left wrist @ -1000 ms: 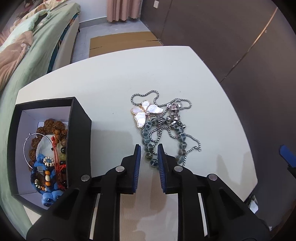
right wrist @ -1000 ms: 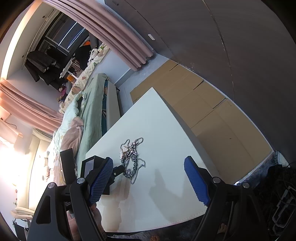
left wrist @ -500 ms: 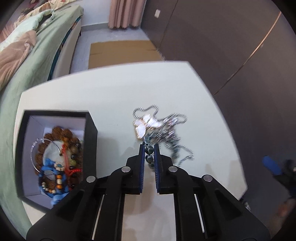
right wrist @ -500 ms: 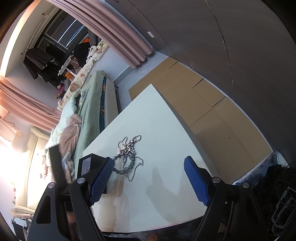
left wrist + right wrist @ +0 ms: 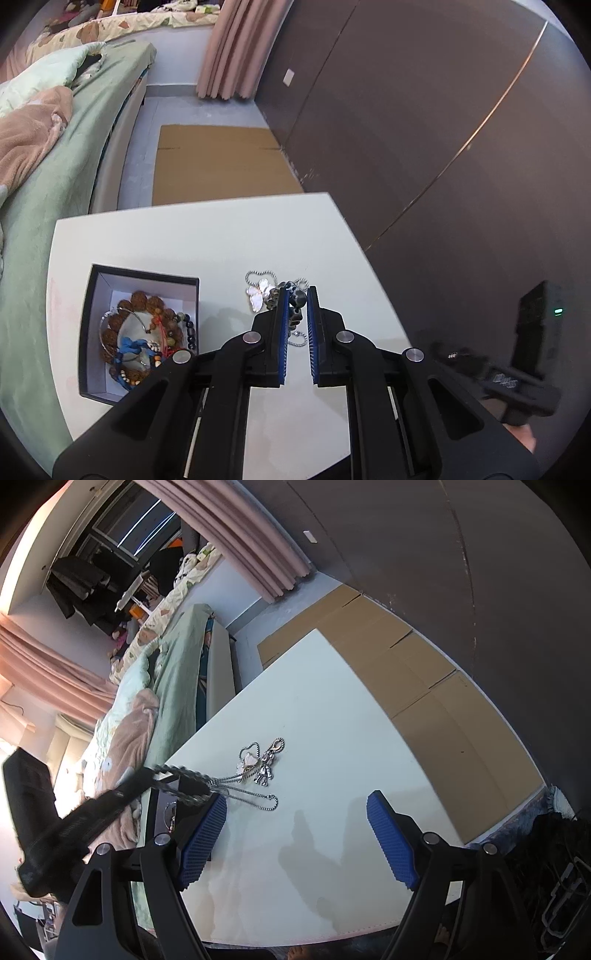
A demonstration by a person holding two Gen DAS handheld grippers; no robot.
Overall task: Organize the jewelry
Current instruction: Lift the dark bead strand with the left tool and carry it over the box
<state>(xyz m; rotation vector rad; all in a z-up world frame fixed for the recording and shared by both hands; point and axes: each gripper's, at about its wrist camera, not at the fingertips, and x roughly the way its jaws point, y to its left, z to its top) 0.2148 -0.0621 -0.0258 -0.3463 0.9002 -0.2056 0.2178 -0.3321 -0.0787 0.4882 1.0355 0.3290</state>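
My left gripper (image 5: 296, 295) is shut on a dark beaded necklace (image 5: 297, 300) and holds it lifted above the white table (image 5: 207, 240). In the right wrist view the necklace (image 5: 184, 779) stretches taut toward the left gripper. A butterfly pendant on a chain (image 5: 261, 291) and a silver charm (image 5: 266, 766) lie on the table. A black box (image 5: 92, 295) with several bracelets (image 5: 147, 336) stands at the left. My right gripper (image 5: 297, 840) is open and empty above the table's near part.
A bed with green and pink covers (image 5: 48, 147) runs along the table's left side. Flat cardboard (image 5: 218, 162) lies on the floor beyond the table. A dark wall (image 5: 424, 129) stands to the right.
My left gripper closed on the beaded necklace and rose, pulling it up from the pile. The right gripper stayed open and almost still.
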